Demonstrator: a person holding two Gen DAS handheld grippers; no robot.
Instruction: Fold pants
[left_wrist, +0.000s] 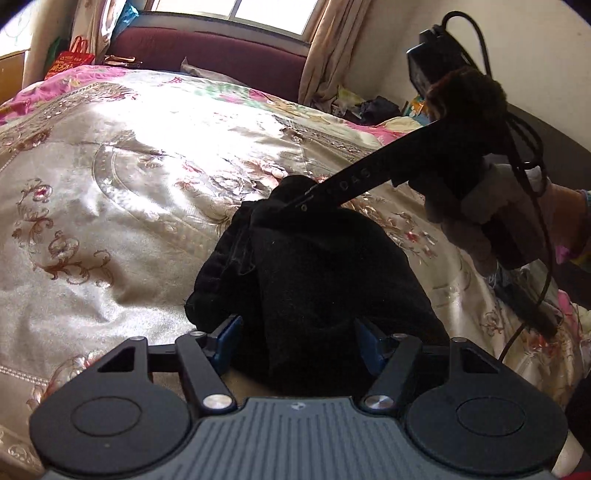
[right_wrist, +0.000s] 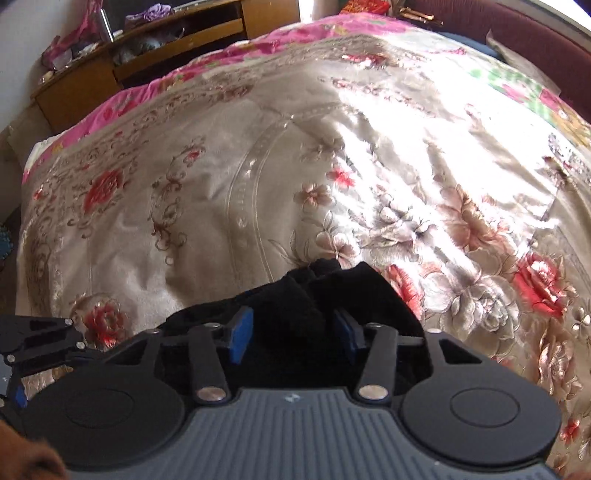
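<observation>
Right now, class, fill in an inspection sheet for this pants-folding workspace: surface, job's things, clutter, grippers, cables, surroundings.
Surface: floral satin bedspread, sunlit, wrinkled.
Job's things: black pants, bunched in a heap near the bed's front edge.
Clutter: red bag by the headboard; dark clothes in the corner.
Grippers: left gripper has pants between its blue pads, grip unclear; right gripper also has cloth between its pads, grip unclear.
Cables: black cable hangs from the right gripper's rig.
Surroundings: window, curtains, wooden shelf unit.
</observation>
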